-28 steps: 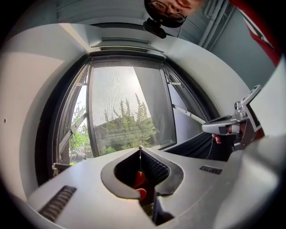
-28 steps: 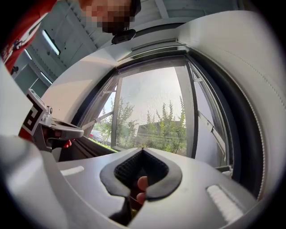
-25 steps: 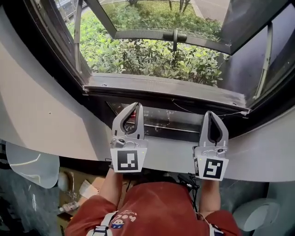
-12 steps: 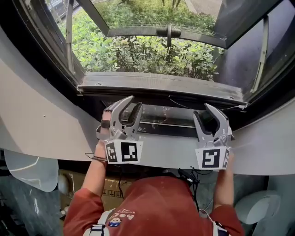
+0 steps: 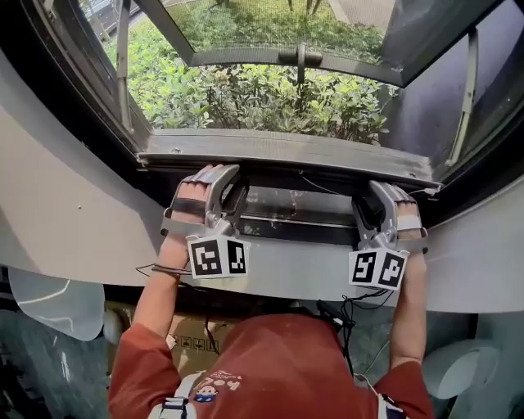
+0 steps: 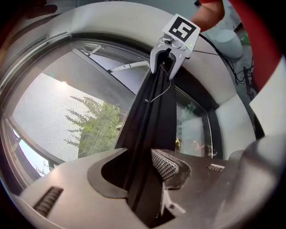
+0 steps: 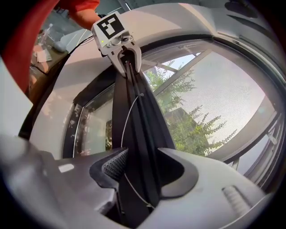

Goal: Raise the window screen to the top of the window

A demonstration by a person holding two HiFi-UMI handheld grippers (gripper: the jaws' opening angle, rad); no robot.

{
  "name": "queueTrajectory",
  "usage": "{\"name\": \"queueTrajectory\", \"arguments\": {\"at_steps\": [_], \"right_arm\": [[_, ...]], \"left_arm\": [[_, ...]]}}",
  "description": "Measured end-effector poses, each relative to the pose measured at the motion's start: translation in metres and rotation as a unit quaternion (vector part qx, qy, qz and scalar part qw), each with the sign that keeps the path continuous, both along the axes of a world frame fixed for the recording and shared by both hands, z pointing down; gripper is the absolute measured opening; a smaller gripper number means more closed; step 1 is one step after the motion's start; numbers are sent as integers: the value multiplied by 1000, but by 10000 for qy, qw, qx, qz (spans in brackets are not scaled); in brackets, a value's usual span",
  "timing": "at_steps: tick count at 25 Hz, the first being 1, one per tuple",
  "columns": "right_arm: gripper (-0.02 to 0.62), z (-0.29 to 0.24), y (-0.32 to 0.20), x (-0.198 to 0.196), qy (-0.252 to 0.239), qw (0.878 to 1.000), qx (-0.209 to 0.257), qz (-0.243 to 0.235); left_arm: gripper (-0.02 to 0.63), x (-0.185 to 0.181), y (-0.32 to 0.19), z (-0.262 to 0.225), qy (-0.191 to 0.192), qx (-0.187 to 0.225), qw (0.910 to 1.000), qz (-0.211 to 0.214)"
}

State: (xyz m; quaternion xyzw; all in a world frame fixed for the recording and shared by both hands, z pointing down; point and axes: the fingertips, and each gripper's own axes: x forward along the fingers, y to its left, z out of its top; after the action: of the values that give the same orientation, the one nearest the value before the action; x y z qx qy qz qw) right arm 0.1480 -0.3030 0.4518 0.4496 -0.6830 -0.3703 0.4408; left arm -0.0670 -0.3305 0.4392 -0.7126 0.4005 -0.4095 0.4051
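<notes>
L tongs (image 5: 219,177) spread, jaws just been opening; screen bottom bar (image 5: 286,150) between them, not pinched. Bar sits low, at foot of window (image 5: 74,114). R tongs (image 5: 378,193) same. Risk: lifting w/o clamping, bar slips out; uneven L/R pull, screen skews, jams.

The head view looks steeply down from above the person onto the screen's bottom bar (image 5: 286,151), with the left gripper (image 5: 223,184) at the left and the right gripper (image 5: 378,203) at the right, both near. The left gripper view sits close behind its own jaws and faces right along that bar to the right gripper (image 6: 165,67) at the far end (the right gripper view mirrors it, facing left towards the left gripper (image 7: 126,62)). All three views share the bar and the mesh (image 5: 270,24).
</notes>
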Motion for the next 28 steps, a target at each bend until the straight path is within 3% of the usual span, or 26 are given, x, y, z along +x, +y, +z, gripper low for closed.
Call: {"name": "queueTrajectory", "arguments": {"at_steps": [10, 16, 25, 28], "right_arm": [[228, 2, -2, -3, 1, 9999, -87, -150], [238, 5, -1, -3, -113, 9994, -244, -214], [233, 3, 5, -3, -328, 9974, -558, -308], [197, -2, 4, -3, -308, 9973, -598, -278]], "left_arm": [[144, -1, -8, 5, -703, -67, 9975, 21], [118, 2, -6, 4, -256, -427, 9986, 170], [118, 1, -4, 6, -399, -431, 9979, 269], [112, 0, -3, 5, -480, -454, 9975, 233]]}}
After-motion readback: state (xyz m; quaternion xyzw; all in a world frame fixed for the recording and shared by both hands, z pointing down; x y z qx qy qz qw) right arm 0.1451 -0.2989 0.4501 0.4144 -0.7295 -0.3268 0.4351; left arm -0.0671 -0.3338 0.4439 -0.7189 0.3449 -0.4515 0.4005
